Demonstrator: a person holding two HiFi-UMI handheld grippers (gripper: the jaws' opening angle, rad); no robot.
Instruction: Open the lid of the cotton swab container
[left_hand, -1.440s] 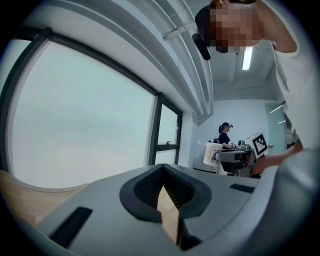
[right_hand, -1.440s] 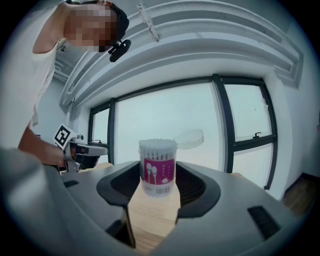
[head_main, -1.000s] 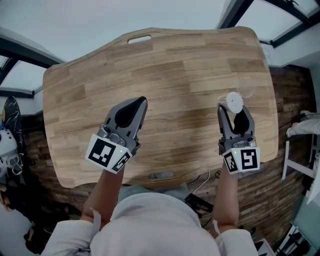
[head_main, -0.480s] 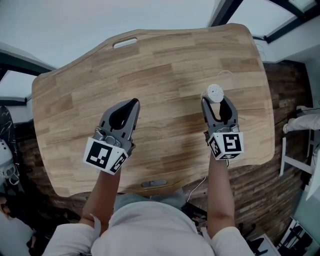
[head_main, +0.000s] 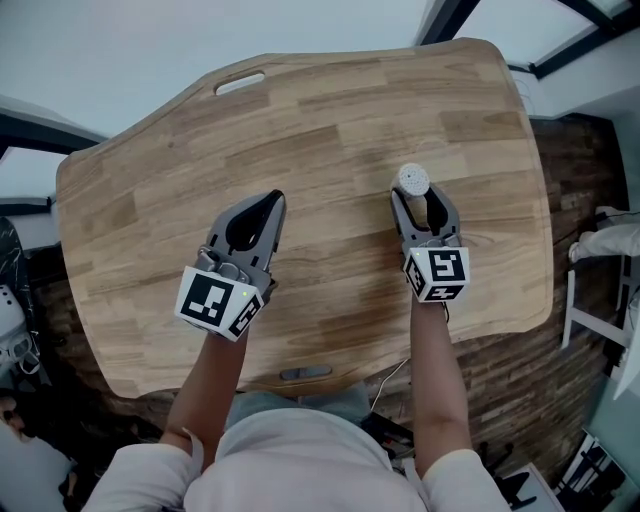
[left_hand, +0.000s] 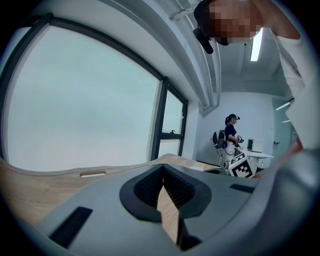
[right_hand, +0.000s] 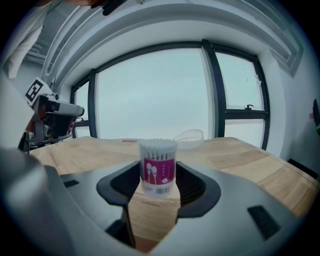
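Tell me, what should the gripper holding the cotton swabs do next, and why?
Probably lower the cotton swab container onto the table and let go. The right gripper is shut on the container, the swab tips stand bare at its top, and the clear lid already lies on the table behind it, so the opening looks done.

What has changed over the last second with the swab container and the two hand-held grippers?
The right hand-held gripper, closed on the cotton swab container, carried it leftward toward the middle of the table and lower. Nothing was grasped or released. Unchanged: the left hand-held gripper stays shut and empty, and the clear lid lies off the container on the table.
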